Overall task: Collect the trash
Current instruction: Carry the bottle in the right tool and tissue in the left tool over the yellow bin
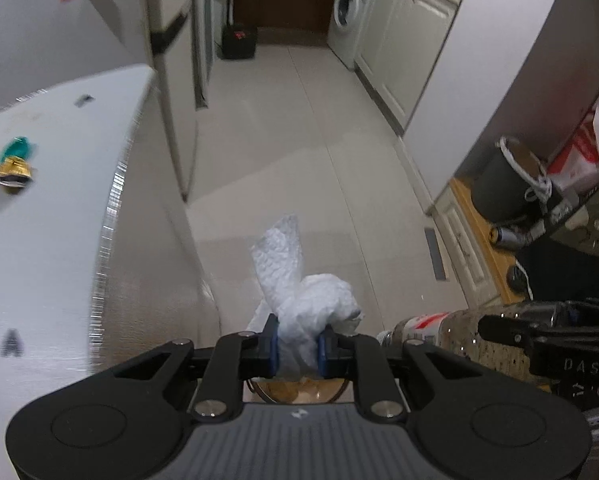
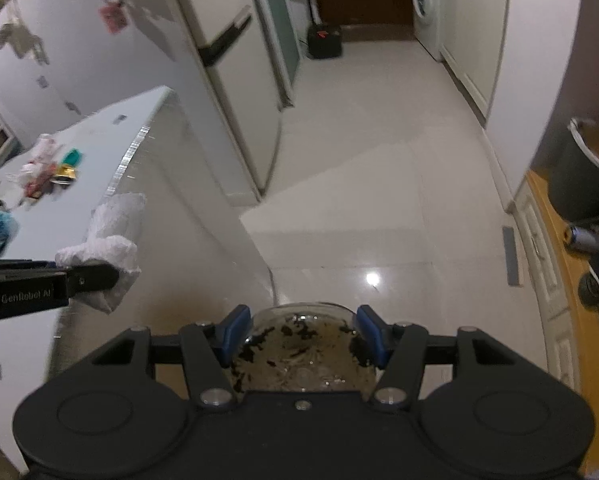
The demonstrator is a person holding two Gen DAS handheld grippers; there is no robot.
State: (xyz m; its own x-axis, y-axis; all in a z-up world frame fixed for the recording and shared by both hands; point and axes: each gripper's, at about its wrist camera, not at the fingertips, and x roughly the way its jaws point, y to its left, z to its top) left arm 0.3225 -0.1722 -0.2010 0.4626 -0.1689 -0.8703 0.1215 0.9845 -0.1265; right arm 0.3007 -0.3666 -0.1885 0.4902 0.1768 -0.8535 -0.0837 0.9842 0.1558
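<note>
Jaws: my left gripper [image 1: 297, 350] pinches crumpled tissue [image 1: 311, 304], light and soft; my right gripper [image 2: 304, 334] clamps a slippery plastic bottle [image 2: 303, 354], mid-body, beside the counter [image 2: 59, 148].

Two grippers show: the left gripper [image 1: 297, 350] and the right gripper [image 2: 305, 338], each with two blue pads. There is one crumpled white paper wad [image 1: 299, 300] and one clear plastic bottle [image 2: 305, 354]. One white table [image 2: 111, 128] carries a small, blurred litter of scraps: one green piece [image 1: 17, 148], one gold-coloured piece [image 1: 13, 170], and several others too smeared to count. One dark bin [image 1: 503, 180] stands at the right, one washing machine [image 1: 349, 10] at the far end, and one black box [image 1: 239, 42] on the floor.
</note>
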